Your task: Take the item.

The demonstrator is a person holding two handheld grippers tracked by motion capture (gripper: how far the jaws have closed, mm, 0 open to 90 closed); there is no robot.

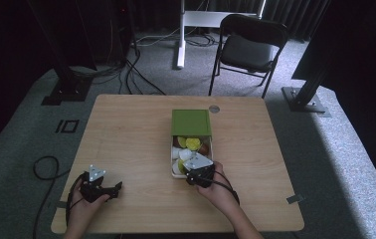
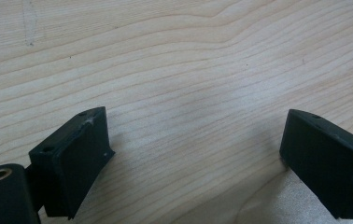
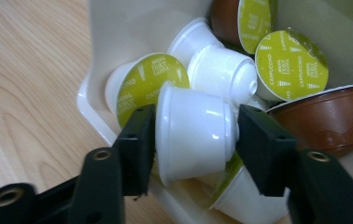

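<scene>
A cream box (image 1: 172, 155) with a green lid (image 1: 191, 122) slid partly back lies at the table's middle. It holds several coffee capsules, white with lime-green foils and brown ones (image 3: 326, 119). My right gripper (image 1: 199, 172) is at the box's near end. Its jaws press both sides of a white capsule (image 3: 193, 133) lying on its side over the box's rim (image 3: 88, 100). My left gripper (image 1: 107, 190) rests on the table near the front left edge. Its jaws are spread wide over bare wood (image 2: 188, 93), with nothing between them.
A black folding chair (image 1: 248, 47) stands beyond the table's far edge. Cables trail on the grey carpet at the left. A small round metal disc (image 1: 214, 108) sits near the table's far edge. Dark stands flank the table on both sides.
</scene>
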